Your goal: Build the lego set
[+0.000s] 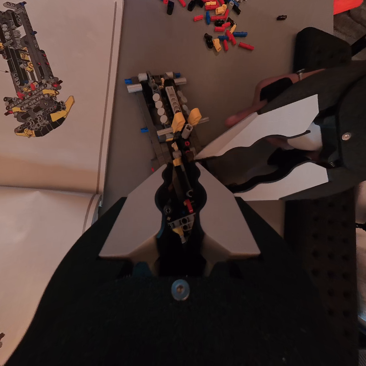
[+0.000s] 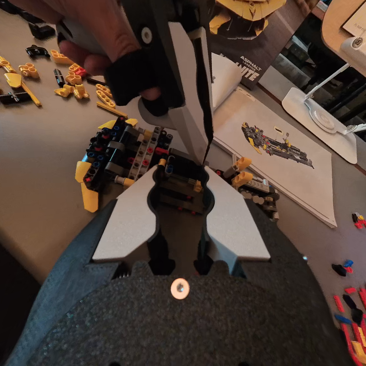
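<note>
The half-built lego model (image 1: 168, 103), black and grey with yellow and red parts, lies on the grey table. My left gripper (image 1: 182, 165) is shut on the model's narrow black beam near its end. In the right wrist view the left gripper (image 2: 204, 160) comes down from above, held by a hand (image 2: 89, 49), onto the model (image 2: 138, 154). My right gripper (image 2: 181, 168) has its fingertips apart, straddling a black section with yellow ends. It enters the left wrist view from the right (image 1: 214, 174), its upper fingertip touching the model's side.
An open instruction booklet (image 1: 59, 99) lies left of the model and also shows in the right wrist view (image 2: 277, 158). Loose red, blue, yellow and black pieces (image 1: 221, 25) lie beyond. Yellow pieces (image 2: 75, 83), red pieces (image 2: 352, 316), the set's box (image 2: 247, 49) and a white lamp base (image 2: 316, 118) surround it. Both grippers' tips are close together, under 4 cm apart.
</note>
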